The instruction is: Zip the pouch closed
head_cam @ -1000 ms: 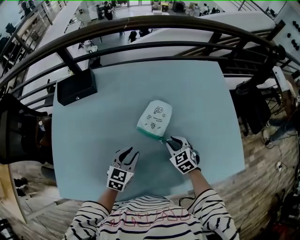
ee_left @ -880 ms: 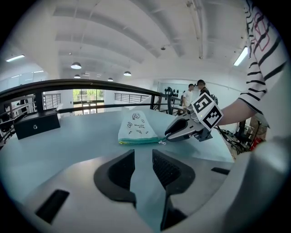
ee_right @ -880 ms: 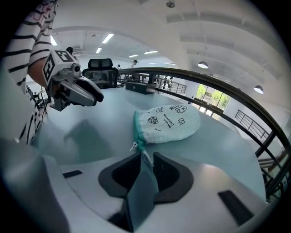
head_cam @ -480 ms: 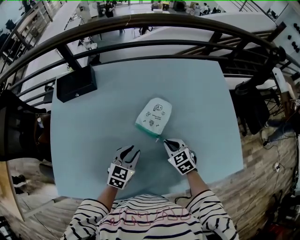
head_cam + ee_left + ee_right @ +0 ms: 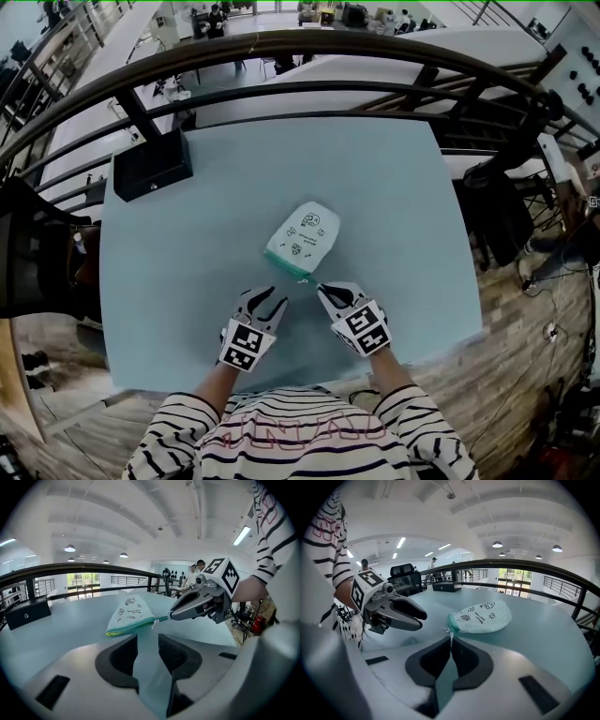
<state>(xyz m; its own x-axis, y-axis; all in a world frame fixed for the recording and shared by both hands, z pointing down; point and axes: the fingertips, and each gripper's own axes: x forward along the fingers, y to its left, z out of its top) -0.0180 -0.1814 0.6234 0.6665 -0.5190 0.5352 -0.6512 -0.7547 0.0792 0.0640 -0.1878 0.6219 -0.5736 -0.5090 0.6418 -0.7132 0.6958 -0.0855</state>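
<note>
Evidently soft and light, the pouch (image 5: 302,239) lay just beyond the right gripper (image 5: 322,289), fingers pinching its zipper pull (image 5: 449,634); the left gripper (image 5: 271,298), fingers just opening wider, held nothing.

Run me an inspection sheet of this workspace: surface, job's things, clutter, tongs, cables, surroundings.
Surface: pale blue tabletop, flat, carrying the pouch and one box.
Job's things: white printed fabric pouch with a teal zip edge, lying flat near the middle, zip edge towards the person.
Clutter: black box at the far left corner, well apart from the pouch.
Grippers: left gripper, tongs apart, have just been opening, nothing between them; right gripper, tongs closed at the pouch's zip end.
Cables: nothing seen on the tabletop.
Surroundings: dark metal railing beyond the table; striped sleeves at the near edge.
</note>
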